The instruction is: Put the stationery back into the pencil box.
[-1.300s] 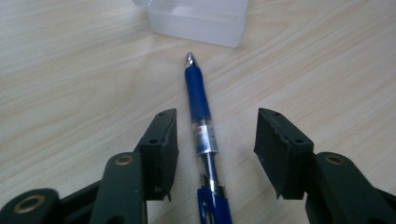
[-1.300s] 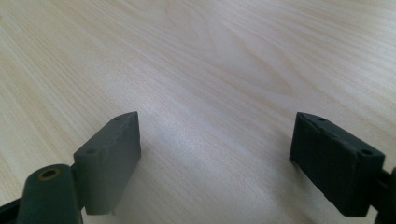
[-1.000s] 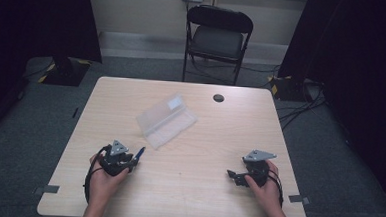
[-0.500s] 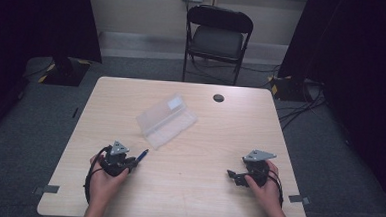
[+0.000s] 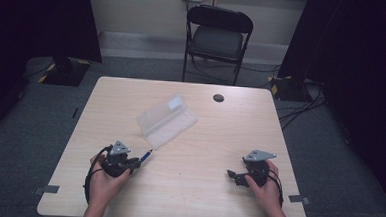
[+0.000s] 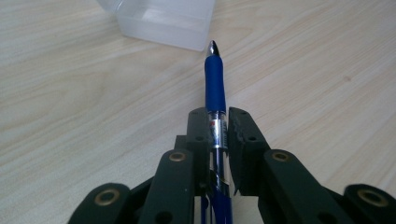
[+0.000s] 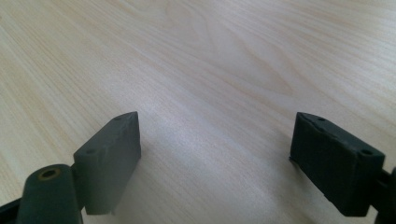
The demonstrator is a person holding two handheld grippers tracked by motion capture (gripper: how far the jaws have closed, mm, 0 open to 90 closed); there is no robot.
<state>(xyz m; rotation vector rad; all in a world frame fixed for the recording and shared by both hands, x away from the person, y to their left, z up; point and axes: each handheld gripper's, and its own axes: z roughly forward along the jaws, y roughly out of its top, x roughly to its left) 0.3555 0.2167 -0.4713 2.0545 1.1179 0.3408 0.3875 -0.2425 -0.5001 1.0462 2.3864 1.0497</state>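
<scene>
A blue pen (image 6: 215, 79) with a silver tip points away from me, toward the clear plastic box (image 6: 163, 18). My left gripper (image 6: 218, 123) is shut on the pen's clear barrel, and its jaws have just been closing on it. From above, the left gripper (image 5: 134, 161) sits near the table's front left, with the pen (image 5: 146, 156) sticking out toward the open clear box (image 5: 166, 118) at mid-table. My right gripper (image 5: 233, 174) rests at the front right. Its jaws (image 7: 217, 135) stand wide open over bare wood with nothing between them.
The wooden table (image 5: 229, 135) has a small black round disc (image 5: 218, 98) near its far edge. A black folding chair (image 5: 219, 35) stands behind the table. Cables lie on the floor at the right.
The left gripper with the pen has shifted only slightly toward the near edge. The right gripper has kept still.
</scene>
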